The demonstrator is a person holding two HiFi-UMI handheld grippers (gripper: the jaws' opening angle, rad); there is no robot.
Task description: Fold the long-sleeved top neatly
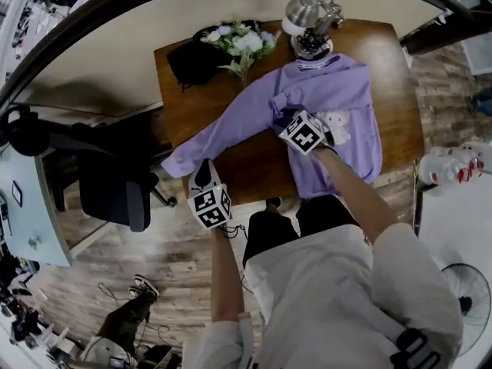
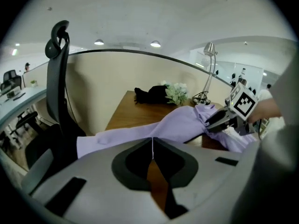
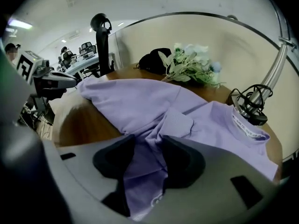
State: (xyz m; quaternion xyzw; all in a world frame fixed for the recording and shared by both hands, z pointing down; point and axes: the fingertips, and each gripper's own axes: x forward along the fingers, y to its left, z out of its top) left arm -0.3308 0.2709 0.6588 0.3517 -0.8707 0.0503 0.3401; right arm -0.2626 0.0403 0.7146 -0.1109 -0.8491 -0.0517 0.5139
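Note:
A lilac long-sleeved top (image 1: 342, 91) lies spread on the wooden table (image 1: 254, 167), collar toward the lamp. One sleeve (image 1: 223, 129) stretches out diagonally to the table's near left corner. My left gripper (image 1: 204, 169) hovers just short of that sleeve's cuff (image 1: 175, 162), shut and with nothing in it; in the left gripper view the sleeve (image 2: 140, 132) lies just beyond the closed jaws of the left gripper (image 2: 152, 139). My right gripper (image 1: 286, 121) points steeply down at the chest. Its jaws stand apart in the right gripper view, loose bunched fabric (image 3: 149, 157) lying between them at the right gripper (image 3: 149, 137).
At the table's far edge stand a metal desk lamp (image 1: 311, 21), a bunch of white flowers (image 1: 242, 41) and a black bag (image 1: 192, 56). A black office chair (image 1: 115, 175) is beside the table's left corner. A fan (image 1: 469, 290) stands on the floor at the right.

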